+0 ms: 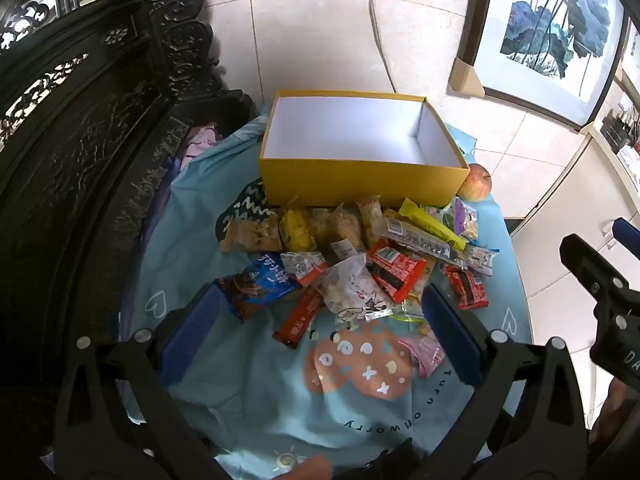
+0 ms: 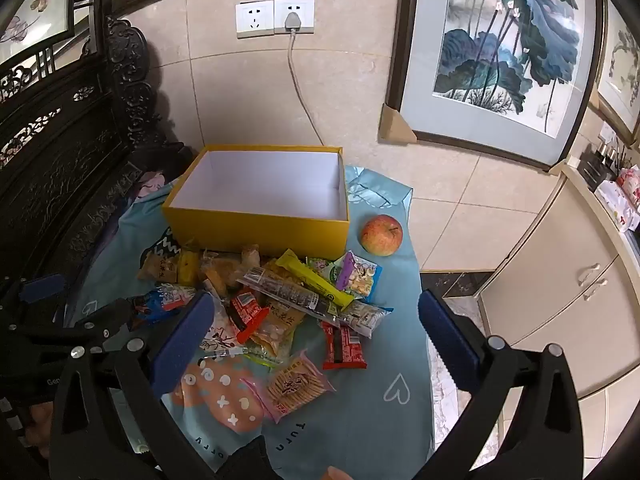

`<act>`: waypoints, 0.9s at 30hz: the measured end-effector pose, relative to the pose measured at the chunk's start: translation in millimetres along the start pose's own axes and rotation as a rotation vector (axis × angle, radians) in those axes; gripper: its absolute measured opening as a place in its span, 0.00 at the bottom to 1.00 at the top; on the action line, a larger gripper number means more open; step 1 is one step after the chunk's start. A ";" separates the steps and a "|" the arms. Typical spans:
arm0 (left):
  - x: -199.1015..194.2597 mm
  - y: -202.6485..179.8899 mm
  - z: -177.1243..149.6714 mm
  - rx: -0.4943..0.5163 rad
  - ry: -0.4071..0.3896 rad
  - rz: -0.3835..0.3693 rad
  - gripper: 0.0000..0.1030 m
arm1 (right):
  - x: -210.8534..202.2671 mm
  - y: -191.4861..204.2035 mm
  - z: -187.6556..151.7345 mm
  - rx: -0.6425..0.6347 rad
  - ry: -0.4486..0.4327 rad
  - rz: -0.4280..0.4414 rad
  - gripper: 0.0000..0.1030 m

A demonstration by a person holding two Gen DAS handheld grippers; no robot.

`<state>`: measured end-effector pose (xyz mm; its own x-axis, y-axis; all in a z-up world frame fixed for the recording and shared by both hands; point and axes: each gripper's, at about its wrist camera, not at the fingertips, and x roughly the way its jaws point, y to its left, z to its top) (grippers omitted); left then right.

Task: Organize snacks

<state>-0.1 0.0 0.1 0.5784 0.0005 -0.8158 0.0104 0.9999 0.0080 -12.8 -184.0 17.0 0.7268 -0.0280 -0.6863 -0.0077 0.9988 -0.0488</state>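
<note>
The yellow box (image 2: 256,228) looks like matt cardboard, white inside. Glossy, crinkled plastic snack wrappers (image 2: 288,300) lie on soft printed cloth (image 2: 380,420). The carved wood screen (image 1: 80,140) looks dark and polished.

Two wrist views, both looking down close over the snack pile (image 1: 352,256) toward the yellow box (image 2: 260,204).

Light-blue printed cloth (image 2: 360,420) over what seems a table, bearing yellow box (image 2: 256,232), apple (image 2: 381,235), heaped snack packets (image 2: 280,300)

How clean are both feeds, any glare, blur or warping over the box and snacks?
Left wrist view: strong fisheye bending at the edges, dark carved furniture underexposed, yellow box and snack pile evenly lit and sharp. Right wrist view: same warping, painting bowed, apple crisp, no glare.
</note>
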 end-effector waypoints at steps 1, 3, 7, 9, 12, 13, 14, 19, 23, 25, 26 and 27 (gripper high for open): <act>-0.3 0.1 0.0 -0.001 -0.004 -0.005 0.98 | 0.1 0.2 -0.1 -0.001 0.000 -0.001 0.99; -0.2 0.2 0.0 -0.003 -0.003 -0.006 0.98 | 0.2 0.7 -0.3 -0.002 0.001 -0.002 0.99; -0.1 0.1 -0.1 -0.003 -0.004 -0.006 0.98 | -0.3 1.7 -0.9 -0.002 0.003 -0.001 0.99; -0.1 0.1 -0.1 -0.003 -0.003 -0.007 0.98 | 4.8 0.2 -0.4 -0.002 0.007 0.000 0.99; -0.3 0.1 -0.1 -0.003 -0.005 -0.005 0.98 | -2.0 2.8 -4.5 0.000 0.006 0.002 0.99; -0.2 0.1 -0.2 -0.003 -0.006 -0.005 0.98 | -2.2 2.5 -4.8 0.001 0.007 0.002 0.99; 0.0 0.1 -0.1 -0.003 -0.005 -0.005 0.98 | 2.0 3.1 -2.2 -0.004 0.007 0.000 0.99; -2.3 0.8 -0.1 -0.003 -0.005 -0.003 0.98 | 5.8 3.9 -0.4 -0.003 0.006 0.001 0.99; -4.2 1.7 -0.1 -0.004 -0.005 -0.004 0.98 | 2.7 4.9 -0.2 -0.004 0.010 0.000 0.99; -4.2 1.6 -0.2 -0.004 -0.006 -0.003 0.98 | -0.5 5.5 -0.2 -0.003 0.011 0.000 0.99; -4.1 1.6 -0.2 -0.003 -0.006 -0.003 0.98 | -2.3 5.6 -0.2 -0.002 0.011 0.000 0.99; -4.1 1.5 -0.2 -0.003 -0.006 -0.003 0.98 | -4.2 5.7 -0.1 0.000 0.011 0.000 0.99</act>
<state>-2.6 1.5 3.3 0.5830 -0.0027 -0.8125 0.0094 1.0000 0.0035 -16.0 -178.2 19.6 0.7193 -0.0289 -0.6941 -0.0076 0.9988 -0.0494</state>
